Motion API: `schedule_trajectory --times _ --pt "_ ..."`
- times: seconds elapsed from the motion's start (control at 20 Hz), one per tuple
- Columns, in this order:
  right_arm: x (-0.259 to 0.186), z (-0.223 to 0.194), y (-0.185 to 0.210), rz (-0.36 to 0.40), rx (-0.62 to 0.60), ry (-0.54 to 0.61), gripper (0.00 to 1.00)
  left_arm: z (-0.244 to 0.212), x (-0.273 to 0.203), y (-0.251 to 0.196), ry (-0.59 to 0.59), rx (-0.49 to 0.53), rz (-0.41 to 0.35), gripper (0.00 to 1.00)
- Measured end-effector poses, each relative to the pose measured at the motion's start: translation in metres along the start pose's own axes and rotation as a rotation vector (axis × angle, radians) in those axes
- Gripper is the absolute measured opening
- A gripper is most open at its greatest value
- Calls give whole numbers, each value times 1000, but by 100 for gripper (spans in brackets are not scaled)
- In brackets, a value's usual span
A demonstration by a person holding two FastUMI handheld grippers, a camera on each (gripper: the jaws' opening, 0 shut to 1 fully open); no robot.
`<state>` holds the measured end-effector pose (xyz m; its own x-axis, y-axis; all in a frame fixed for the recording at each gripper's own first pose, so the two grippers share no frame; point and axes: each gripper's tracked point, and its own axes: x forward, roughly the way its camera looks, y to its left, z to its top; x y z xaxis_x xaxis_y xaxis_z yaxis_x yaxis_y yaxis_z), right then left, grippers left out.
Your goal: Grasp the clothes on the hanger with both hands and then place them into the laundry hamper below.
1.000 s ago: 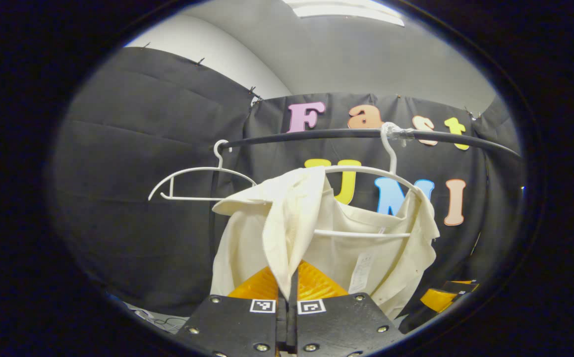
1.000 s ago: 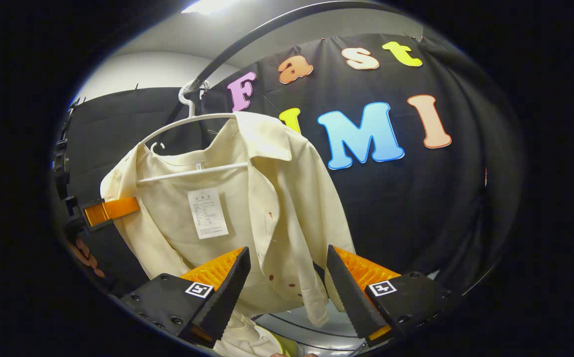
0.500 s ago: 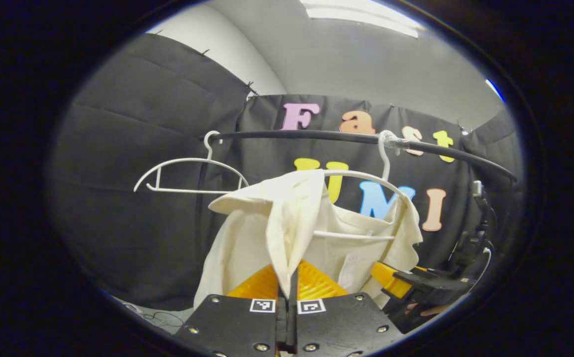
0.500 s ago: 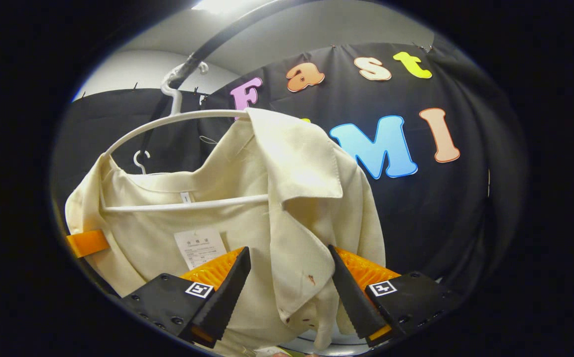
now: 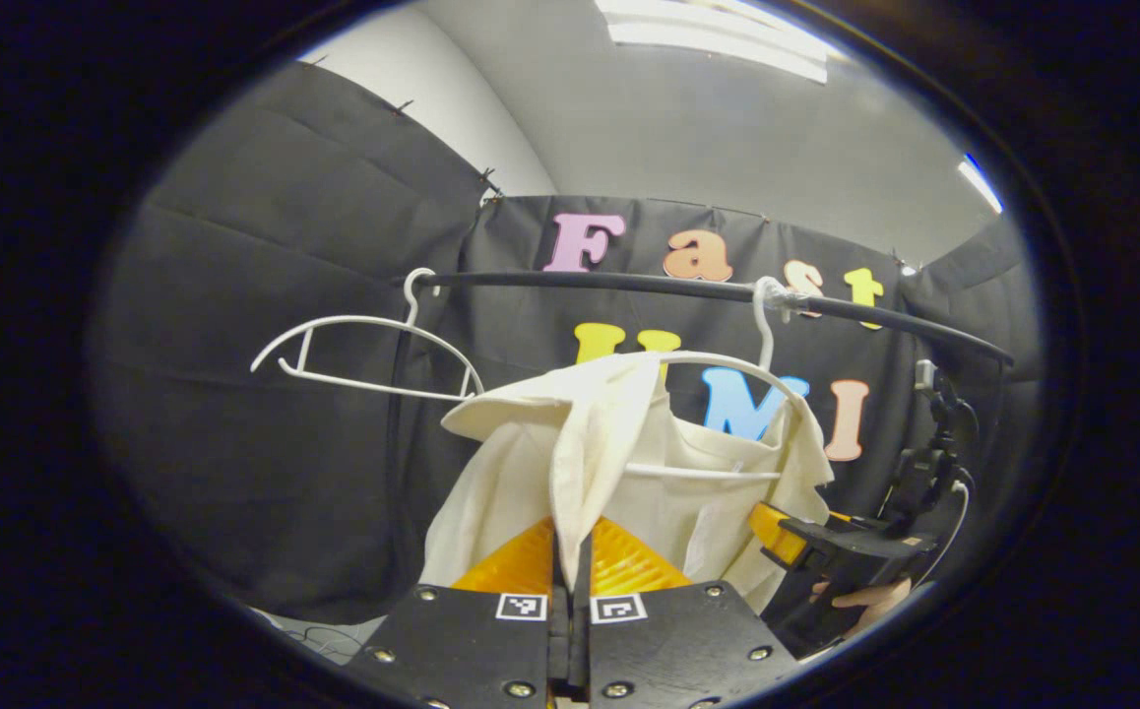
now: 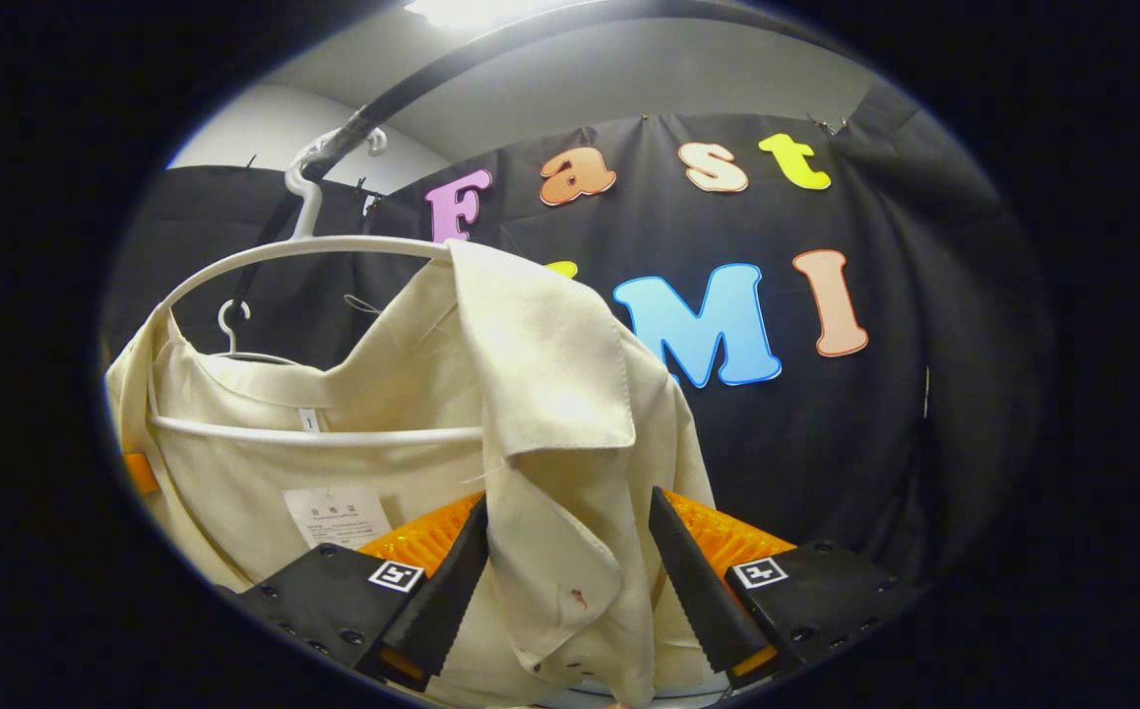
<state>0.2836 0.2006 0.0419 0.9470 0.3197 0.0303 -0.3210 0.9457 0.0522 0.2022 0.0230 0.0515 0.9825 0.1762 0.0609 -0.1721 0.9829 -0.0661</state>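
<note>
Shirt (image 6: pixel 540 394), one side pinched, other side waiting.
My left gripper (image 5: pixel 570 601) pinches its front edge; my right gripper (image 6: pixel 570 581), spread, straddles the placket hanging at twelve o'clock.

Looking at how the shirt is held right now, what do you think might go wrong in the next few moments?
1. The right gripper is open around the front edge of the cream shirt; if it shuts on too little cloth, it may slip off.
2. The left gripper is shut on the shirt while it hangs on the white hanger; a pull may drag the hanger along the black rail.
</note>
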Motion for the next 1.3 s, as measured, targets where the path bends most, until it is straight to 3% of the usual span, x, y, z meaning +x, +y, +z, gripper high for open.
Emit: schedule_trajectory --times 0.15,0.35,0.4,0.45,0.65,1.05,1.3 --pt "7 4 -6 -28 -39 -21 93 -1 0 0 1 -3 -10 1" --pt "14 8 -13 -19 -19 -19 47 1 4 7 -6 -11 -7 1" --pt "14 14 -20 -35 -1 -29 19 3 3 11 -9 -12 0 1" --pt "13 19 -19 -10 13 -36 10 4 5 18 -13 -15 8 1" --pt "18 26 -28 33 38 -16 4 10 5 27 -24 -31 13 1" --pt "29 54 -66 -54 44 -88 4 22 14 43 -43 -27 17 0" --pt "38 70 -114 -164 58 -139 4 28 30 53 -50 -67 15 0"
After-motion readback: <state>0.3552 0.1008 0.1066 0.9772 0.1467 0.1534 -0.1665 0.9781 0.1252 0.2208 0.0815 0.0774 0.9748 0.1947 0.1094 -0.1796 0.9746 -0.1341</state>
